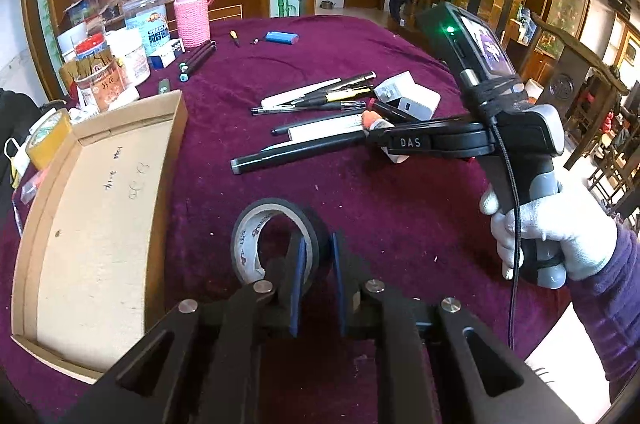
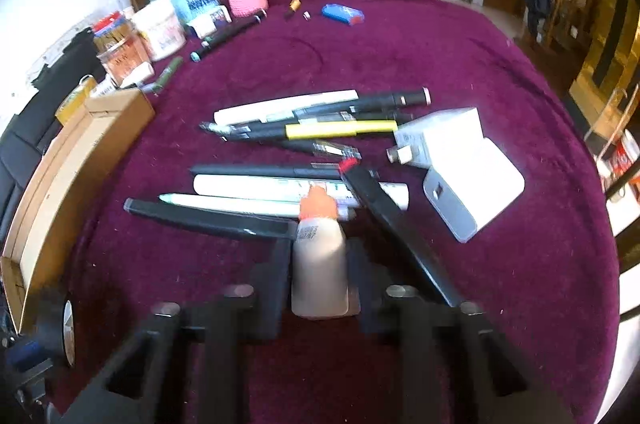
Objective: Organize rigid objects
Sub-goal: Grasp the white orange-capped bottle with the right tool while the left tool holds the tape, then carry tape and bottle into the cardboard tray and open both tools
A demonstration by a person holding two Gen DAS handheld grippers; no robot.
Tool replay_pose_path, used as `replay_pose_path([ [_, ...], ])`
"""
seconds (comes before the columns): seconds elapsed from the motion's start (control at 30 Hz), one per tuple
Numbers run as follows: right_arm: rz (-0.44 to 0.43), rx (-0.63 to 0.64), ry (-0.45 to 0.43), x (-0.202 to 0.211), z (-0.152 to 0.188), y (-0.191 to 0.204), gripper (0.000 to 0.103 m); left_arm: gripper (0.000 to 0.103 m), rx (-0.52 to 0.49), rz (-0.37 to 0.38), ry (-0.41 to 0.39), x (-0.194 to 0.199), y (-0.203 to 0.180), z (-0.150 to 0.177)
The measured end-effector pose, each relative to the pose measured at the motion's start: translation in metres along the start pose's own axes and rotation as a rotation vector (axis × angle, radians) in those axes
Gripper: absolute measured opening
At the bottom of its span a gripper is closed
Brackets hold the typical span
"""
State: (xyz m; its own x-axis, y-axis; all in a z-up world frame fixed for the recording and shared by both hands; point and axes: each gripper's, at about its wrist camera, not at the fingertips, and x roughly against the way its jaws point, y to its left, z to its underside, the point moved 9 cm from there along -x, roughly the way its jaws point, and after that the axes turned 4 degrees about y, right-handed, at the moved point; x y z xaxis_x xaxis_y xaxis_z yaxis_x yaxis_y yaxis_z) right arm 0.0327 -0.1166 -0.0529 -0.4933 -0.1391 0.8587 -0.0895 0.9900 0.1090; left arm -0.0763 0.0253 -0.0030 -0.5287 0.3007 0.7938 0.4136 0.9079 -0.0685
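My left gripper (image 1: 318,264) is shut on a black tape roll (image 1: 276,238), one finger through its hole, low over the purple cloth. A shallow cardboard tray (image 1: 96,224) lies empty to its left. My right gripper (image 2: 320,256) is shut on a small white glue bottle with an orange tip (image 2: 318,264), above a pile of pens and markers (image 2: 304,128). It also shows in the left wrist view (image 1: 380,132), with the bottle's orange tip (image 1: 368,118) showing over the pens (image 1: 316,100).
Two white charger blocks (image 2: 460,164) lie right of the pens. Jars, a pink-sleeved bottle (image 1: 192,16) and boxes crowd the far left of the table. A blue battery pack (image 1: 282,38) and small screwdriver lie at the back. The cardboard tray (image 2: 44,184) edges the right wrist view.
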Motion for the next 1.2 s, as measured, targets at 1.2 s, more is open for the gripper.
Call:
replay_pose_path([
  [1.2, -0.364, -0.024, 0.033, -0.031, -0.098, 0.214, 0.043, 0.04, 0.371, -0.109, -0.008, -0.046, 0.229, -0.079],
])
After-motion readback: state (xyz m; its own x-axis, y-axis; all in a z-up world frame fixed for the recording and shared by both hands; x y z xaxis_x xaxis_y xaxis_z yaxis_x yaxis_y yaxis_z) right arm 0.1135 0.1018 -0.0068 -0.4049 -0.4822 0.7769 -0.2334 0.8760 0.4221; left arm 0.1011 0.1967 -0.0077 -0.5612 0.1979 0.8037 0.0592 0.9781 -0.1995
